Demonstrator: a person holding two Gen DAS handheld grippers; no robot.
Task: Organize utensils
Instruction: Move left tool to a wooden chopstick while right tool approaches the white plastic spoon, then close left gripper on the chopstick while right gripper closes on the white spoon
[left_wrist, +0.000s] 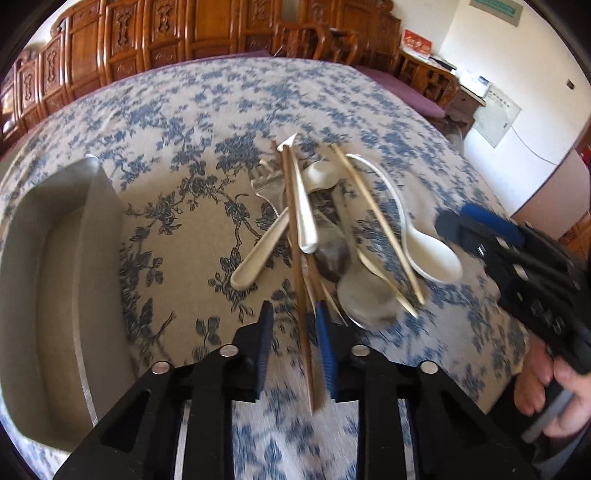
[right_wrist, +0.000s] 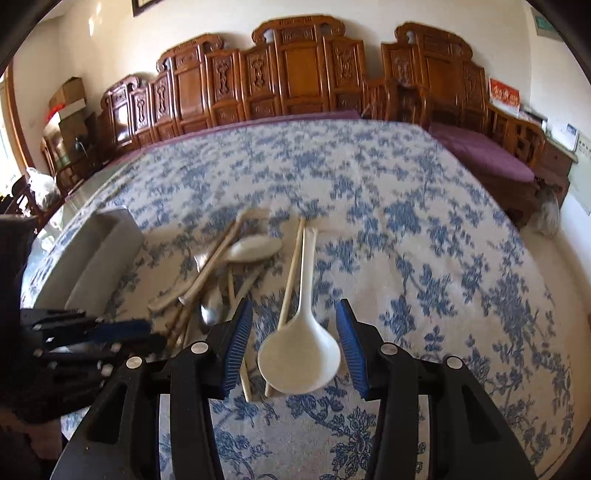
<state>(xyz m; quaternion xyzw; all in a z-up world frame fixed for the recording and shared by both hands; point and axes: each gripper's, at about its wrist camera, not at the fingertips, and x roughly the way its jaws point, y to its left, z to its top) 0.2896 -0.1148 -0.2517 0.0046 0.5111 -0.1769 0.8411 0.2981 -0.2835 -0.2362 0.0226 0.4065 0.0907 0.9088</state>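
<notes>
A pile of utensils lies on the blue-flowered tablecloth: a white ceramic spoon (left_wrist: 432, 254) (right_wrist: 301, 354), metal spoons (left_wrist: 369, 295), a fork (left_wrist: 266, 181), light wooden chopsticks (left_wrist: 376, 218) and dark brown chopsticks (left_wrist: 295, 251). My left gripper (left_wrist: 293, 317) is open, its fingers on either side of the near ends of the dark chopsticks. My right gripper (right_wrist: 293, 321) is open with the white spoon's bowl between its fingers. It shows in the left wrist view (left_wrist: 476, 225) at the right.
A grey metal tray (left_wrist: 55, 295) stands at the left of the pile, also in the right wrist view (right_wrist: 96, 266). Carved wooden benches (right_wrist: 295, 81) with a purple cushion (right_wrist: 487, 155) line the far side. The table edge curves at the right.
</notes>
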